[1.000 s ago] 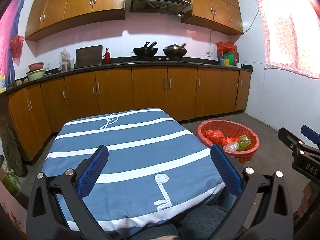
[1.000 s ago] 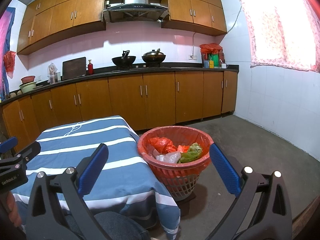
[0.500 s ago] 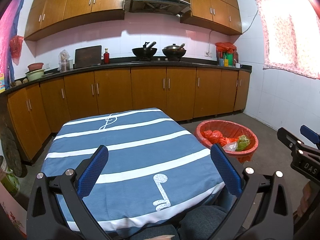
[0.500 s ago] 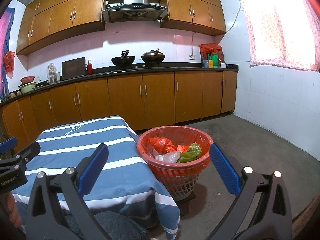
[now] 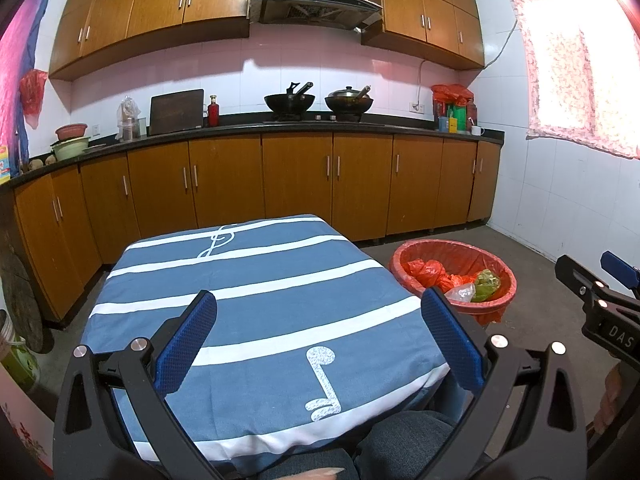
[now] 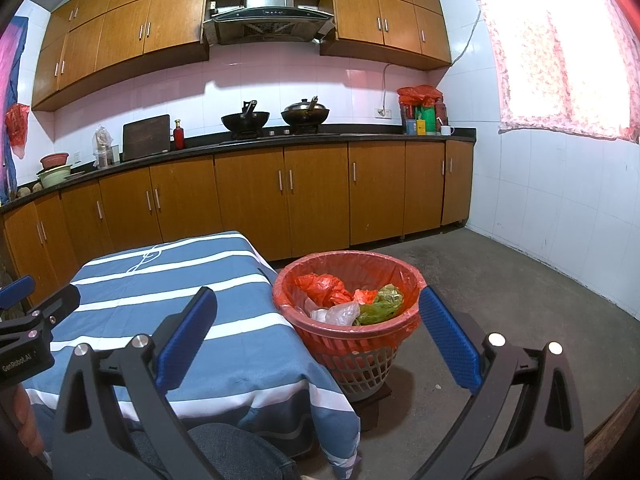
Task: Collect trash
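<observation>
A basket with a red liner [image 6: 348, 336] stands on the floor right of the table; the left wrist view shows the basket [image 5: 452, 252] too. Inside lie red bags [image 6: 324, 286], a clear bag [image 6: 336, 314] and green trash [image 6: 382, 304]. My left gripper [image 5: 320, 336] hangs open over the near part of the blue striped tablecloth [image 5: 256, 280], nothing between its fingers. My right gripper [image 6: 318, 334] is open, with the basket between and beyond its blue pads. Each gripper shows at the edge of the other's view.
Brown cabinets [image 5: 296, 184] and a dark counter with two woks [image 5: 320, 100] run along the back wall. White tiled wall and a curtained window [image 6: 560, 52] are at the right. Bare concrete floor [image 6: 500, 280] lies right of the basket. A person's knee [image 5: 400, 440] is below.
Both views have barely shifted; the grippers stay open and nothing was picked up or dropped.
</observation>
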Tool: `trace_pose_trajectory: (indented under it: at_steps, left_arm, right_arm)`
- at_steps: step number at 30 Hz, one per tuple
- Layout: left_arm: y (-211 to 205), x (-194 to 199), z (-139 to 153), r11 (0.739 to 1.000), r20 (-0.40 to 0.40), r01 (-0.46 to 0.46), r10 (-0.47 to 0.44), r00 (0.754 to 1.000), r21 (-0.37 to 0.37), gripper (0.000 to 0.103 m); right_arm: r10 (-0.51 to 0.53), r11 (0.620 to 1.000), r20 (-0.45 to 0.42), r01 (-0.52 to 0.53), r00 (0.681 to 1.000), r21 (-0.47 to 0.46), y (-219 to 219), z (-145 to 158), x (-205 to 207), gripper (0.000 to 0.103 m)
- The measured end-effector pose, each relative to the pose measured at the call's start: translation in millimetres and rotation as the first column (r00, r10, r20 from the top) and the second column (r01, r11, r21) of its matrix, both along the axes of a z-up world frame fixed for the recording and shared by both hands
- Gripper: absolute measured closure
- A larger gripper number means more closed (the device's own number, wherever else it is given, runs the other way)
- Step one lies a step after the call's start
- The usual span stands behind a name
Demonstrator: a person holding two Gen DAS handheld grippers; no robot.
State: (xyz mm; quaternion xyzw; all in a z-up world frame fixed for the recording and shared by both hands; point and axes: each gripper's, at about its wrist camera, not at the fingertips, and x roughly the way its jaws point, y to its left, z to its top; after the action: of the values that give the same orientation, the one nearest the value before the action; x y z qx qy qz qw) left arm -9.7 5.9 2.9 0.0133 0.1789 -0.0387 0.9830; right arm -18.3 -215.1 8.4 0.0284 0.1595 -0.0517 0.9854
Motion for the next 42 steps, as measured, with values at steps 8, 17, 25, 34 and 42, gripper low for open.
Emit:
trace_pose_trajectory:
  at_steps: [8,17,25,34,42]
  left_arm:
    - [-1.2,-0.1,0.2,1.0,-0.001,0.001,-0.001,1.0,-0.002,0.002]
    - [-1.6,-0.2,0.7,1.0,-0.001,0.0,0.0,1.0,-0.001,0.002]
    - [-4.9,-1.8,-1.3,1.0,-0.002,0.0,0.0,1.0,-0.002,0.002]
    - [-3.7,-1.3,-0.6,1.0,-0.002,0.0,0.0,1.0,-0.002,0.002]
    - [-3.3,-1.0,-0.1,1.0,-0.003,0.0,0.0,1.0,-0.002,0.002]
  right_arm:
    - [0.0,1.0,0.0,0.0,1.0,0.0,-0.2,0.2,-0.1,0.004]
    - [-0.001,1.0,0.0,0.001,1.0,0.001,-0.8,-0.1,-0.3,0.004]
    - [-0.001,1.0,0.0,0.001,1.0,0.002,-1.3,0.1,-0.3,0.004]
    - [-0.001,1.0,-0.001,0.001,1.0,0.002,-1.6,0.3,-0.3,0.004]
    - [-0.001,1.0,-0.001,0.001,1.0,0.003,-2.2,0.5,-0.2,0.004]
